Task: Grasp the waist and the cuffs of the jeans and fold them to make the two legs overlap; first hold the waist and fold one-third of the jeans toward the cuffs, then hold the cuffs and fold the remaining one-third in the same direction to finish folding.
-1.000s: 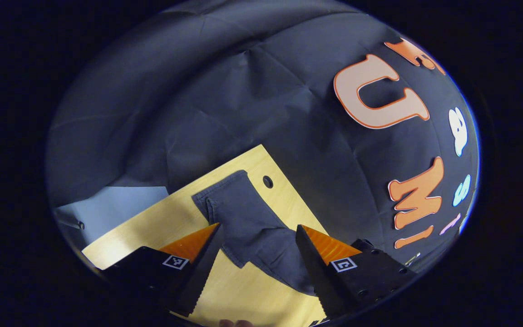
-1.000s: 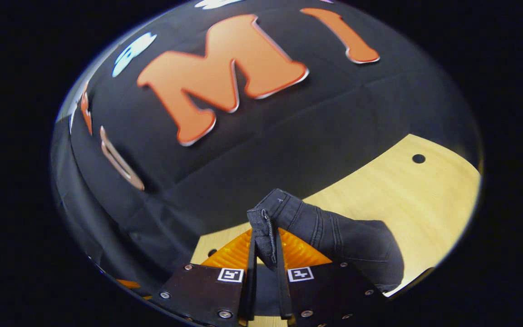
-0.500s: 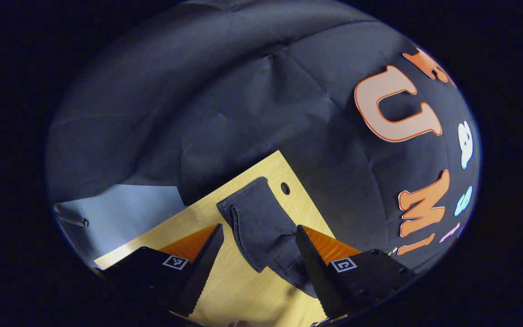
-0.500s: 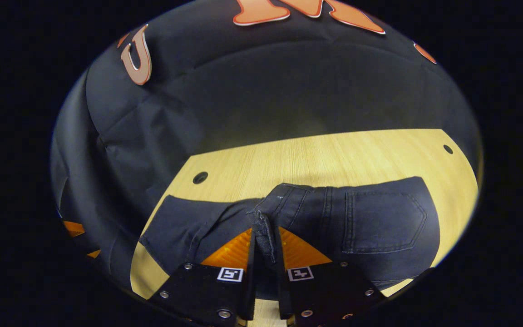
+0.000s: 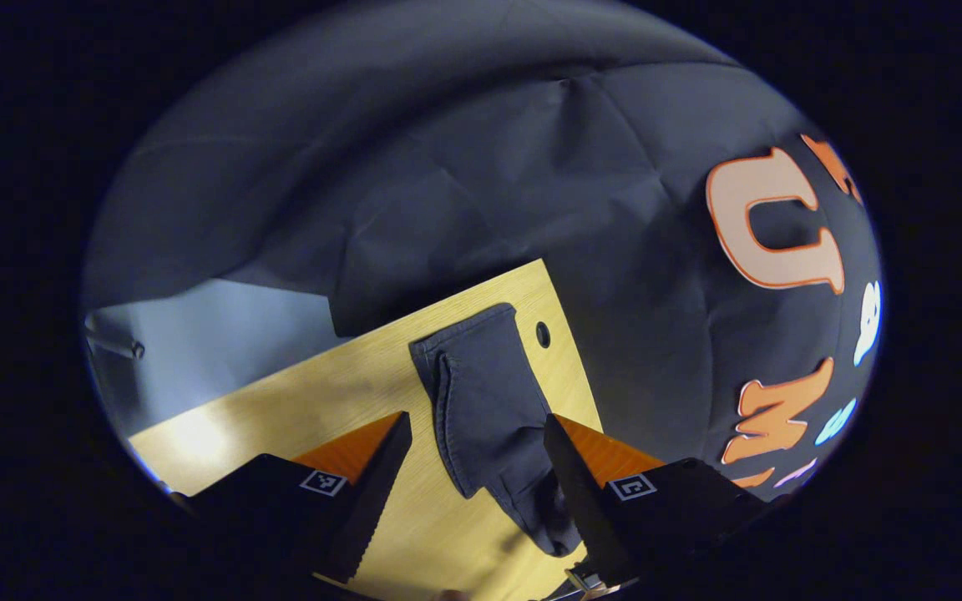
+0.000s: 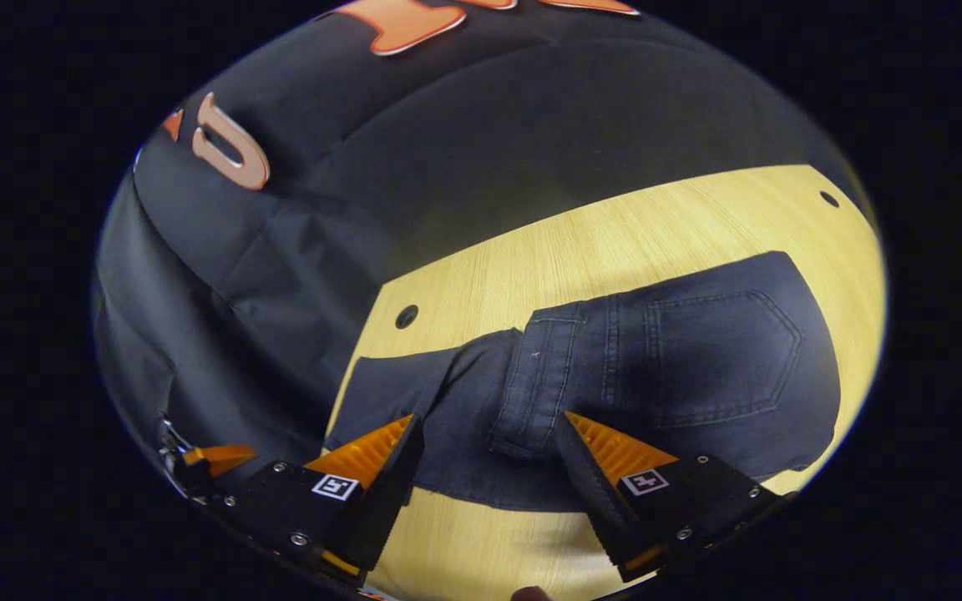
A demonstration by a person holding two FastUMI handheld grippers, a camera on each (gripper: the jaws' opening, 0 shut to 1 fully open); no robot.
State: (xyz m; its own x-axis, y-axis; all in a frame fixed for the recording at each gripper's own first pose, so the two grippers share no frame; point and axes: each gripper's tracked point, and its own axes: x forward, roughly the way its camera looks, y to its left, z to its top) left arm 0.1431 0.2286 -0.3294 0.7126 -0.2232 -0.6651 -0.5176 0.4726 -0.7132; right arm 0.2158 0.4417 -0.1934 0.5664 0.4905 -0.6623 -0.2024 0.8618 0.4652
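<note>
One pair of dark denim jeans (image 6: pixel 698 359) lay on one light wooden table (image 6: pixel 615 242), with one stitched back pocket (image 6: pixel 723 351) showing. The right gripper view showed two round holes in the tabletop, one near the left corner (image 6: pixel 406 316) and one at the far right (image 6: pixel 828 199). Two handheld two-finger grippers were counted, the left gripper (image 5: pixel 473 467) and the right gripper (image 6: pixel 489 467).

Jeans (image 6: pixel 615 376) lie flat on the table (image 6: pixel 615 234), waist (image 6: pixel 544 380) folded over the legs. Pocket (image 6: pixel 719 351) lies right of the waist; legs run left toward a table hole (image 6: pixel 406 316). Right gripper (image 6: pixel 489 451) sits near, fingers spread either side of the waist. In the left gripper view, left gripper (image 5: pixel 477 455) straddles the jeans (image 5: pixel 489 409); cuffs (image 5: pixel 468 334) lie far, beside a hole (image 5: pixel 543 334).
</note>
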